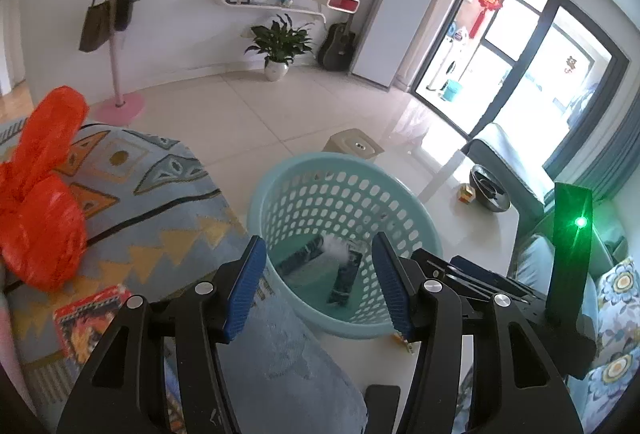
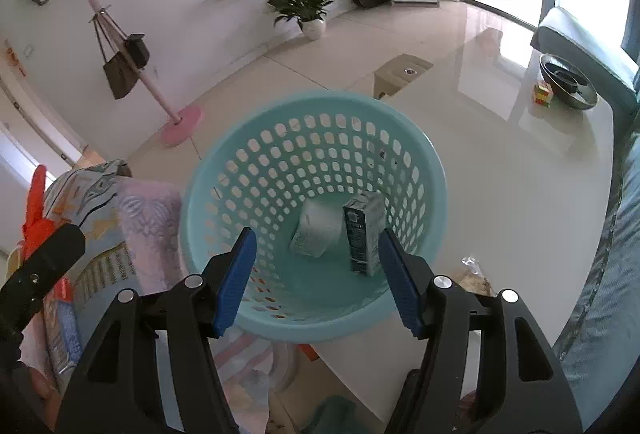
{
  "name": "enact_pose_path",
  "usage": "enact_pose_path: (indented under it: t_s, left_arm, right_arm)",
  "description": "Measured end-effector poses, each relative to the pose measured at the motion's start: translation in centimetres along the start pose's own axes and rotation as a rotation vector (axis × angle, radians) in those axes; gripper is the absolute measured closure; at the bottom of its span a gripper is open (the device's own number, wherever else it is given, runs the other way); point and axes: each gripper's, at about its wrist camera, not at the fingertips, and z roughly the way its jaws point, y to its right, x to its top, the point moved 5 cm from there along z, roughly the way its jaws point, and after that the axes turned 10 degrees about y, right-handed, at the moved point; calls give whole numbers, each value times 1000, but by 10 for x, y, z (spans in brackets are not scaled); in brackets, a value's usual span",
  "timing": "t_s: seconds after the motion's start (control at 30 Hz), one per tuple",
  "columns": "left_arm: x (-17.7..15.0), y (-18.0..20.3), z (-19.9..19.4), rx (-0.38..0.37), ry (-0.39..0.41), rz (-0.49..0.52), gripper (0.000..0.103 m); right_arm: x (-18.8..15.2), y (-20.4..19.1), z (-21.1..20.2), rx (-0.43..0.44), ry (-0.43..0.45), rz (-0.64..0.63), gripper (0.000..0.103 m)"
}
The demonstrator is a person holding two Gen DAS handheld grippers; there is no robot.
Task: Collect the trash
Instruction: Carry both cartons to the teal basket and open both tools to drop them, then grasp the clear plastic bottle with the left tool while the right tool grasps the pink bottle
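A teal perforated basket [image 1: 340, 194] [image 2: 304, 146] stands at the near corner of a white table [image 2: 500, 194]. In it lie a dark carton [image 2: 364, 234] [image 1: 344, 278] and a pale grey packet [image 2: 316, 230]; another dark packet [image 1: 300, 254] shows at its bottom. My left gripper [image 1: 318, 266] hangs over the basket's near rim, open, nothing between its blue pads [image 1: 244, 290]. My right gripper [image 2: 317, 262] is also over the basket, open and empty. An orange plastic bag [image 1: 40, 194] and a red snack packet [image 1: 88, 318] lie on the patterned blanket at left.
A crumpled wrapper [image 2: 476, 274] lies on the table right of the basket. A dark bowl [image 2: 568, 82] and a small coloured box [image 2: 542, 94] sit at the table's far end. A stool [image 2: 404, 70], coat stand [image 2: 180, 126] and potted plant [image 2: 308, 6] stand on the floor.
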Motion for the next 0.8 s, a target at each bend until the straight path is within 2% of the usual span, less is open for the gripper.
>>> enact_pose_path:
  t_s: [0.1,0.3,0.5,0.57,0.7,0.8]
  left_arm:
    - [-2,-1,-14,5,25,8,51]
    - [6,-4,-56,21,105,15,51]
    - [15,-24,-118,57,210,-16,51]
    - [16,-40,-142,87,245,-35,51]
    - [12,-76,-187,163,295,-66,51]
    - [5,-114,-223,266,328,-76,50]
  right_arm:
    - [2,-8,-11,9,25,-28,43]
    - [6,-42,-44,85,82,-84,43]
    - [3,-100,-90,216,171,-186,43]
    - [-3,-126,-106,277,199,-230,43]
    - [-16,-165,-128,342,243,-304,43]
    - [-27,-193,-142,372,283,-361,43]
